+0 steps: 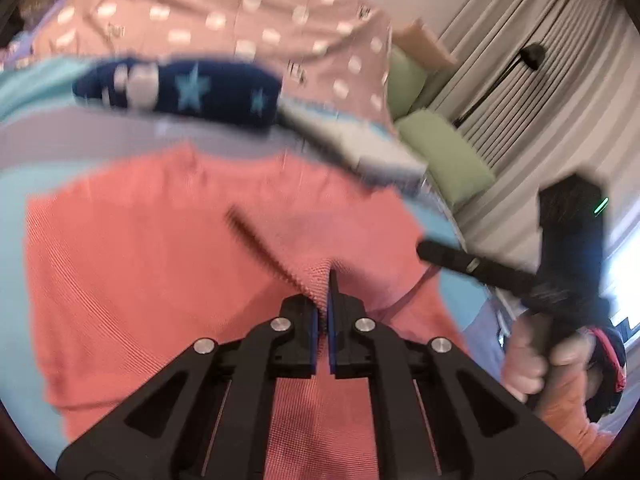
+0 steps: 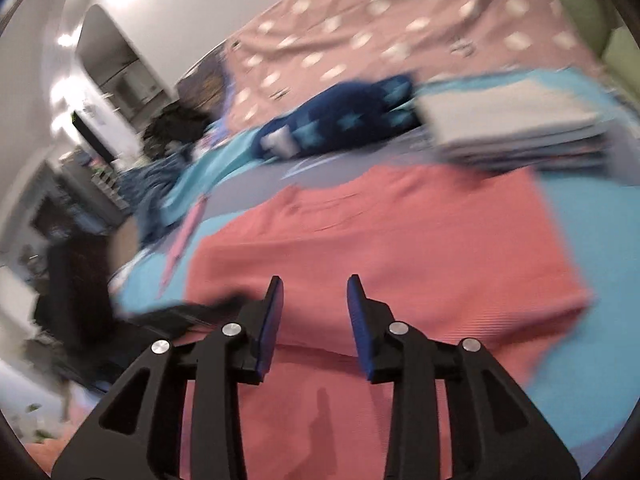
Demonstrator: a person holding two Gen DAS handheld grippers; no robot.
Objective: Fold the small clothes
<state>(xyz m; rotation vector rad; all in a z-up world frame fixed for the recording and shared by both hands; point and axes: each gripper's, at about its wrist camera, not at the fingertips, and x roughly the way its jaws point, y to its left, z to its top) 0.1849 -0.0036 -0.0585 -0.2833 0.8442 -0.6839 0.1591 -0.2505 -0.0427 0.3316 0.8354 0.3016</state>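
The left hand-held gripper (image 1: 323,300) pinched a fold of the coral garment (image 1: 132,264) on the bed (image 2: 580,240); the right hand-held gripper (image 2: 314,300) hovered released.

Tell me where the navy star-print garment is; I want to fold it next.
In both views the navy star-print garment lies beyond the coral garment, left of the stack of folded clothes, in front of the pink dotted bedding.

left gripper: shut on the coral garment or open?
Shut on it. The left gripper has its blue pads nearly together with a ridge of the coral garment pinched between them.
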